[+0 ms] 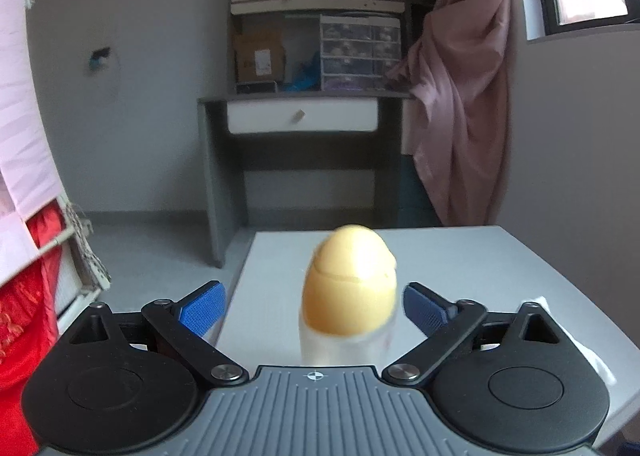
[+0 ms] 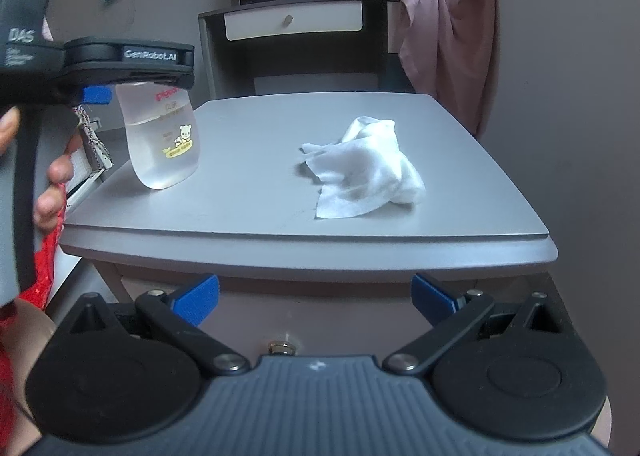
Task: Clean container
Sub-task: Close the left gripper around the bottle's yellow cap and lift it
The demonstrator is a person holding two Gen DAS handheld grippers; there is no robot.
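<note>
Bottle (image 2: 162, 136) tilted on table (image 2: 248, 216), left gripper (image 1: 315, 306) open around it, right gripper (image 2: 315, 296) open, empty, cloth (image 2: 366, 168) nearby.

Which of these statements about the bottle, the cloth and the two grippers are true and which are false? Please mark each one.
1. The left gripper has its blue pads wide apart on either side of the baby bottle. True.
2. The right gripper is holding the white cloth. False: it is open and holds nothing; the cloth lies crumpled on the grey table.
3. The bottle has a yellow cap. True.
4. The bottle lies flat on its side. False: it is tilted, with its base near the table's left edge.
5. The cloth is draped over the bottle. False: they are apart.
</note>
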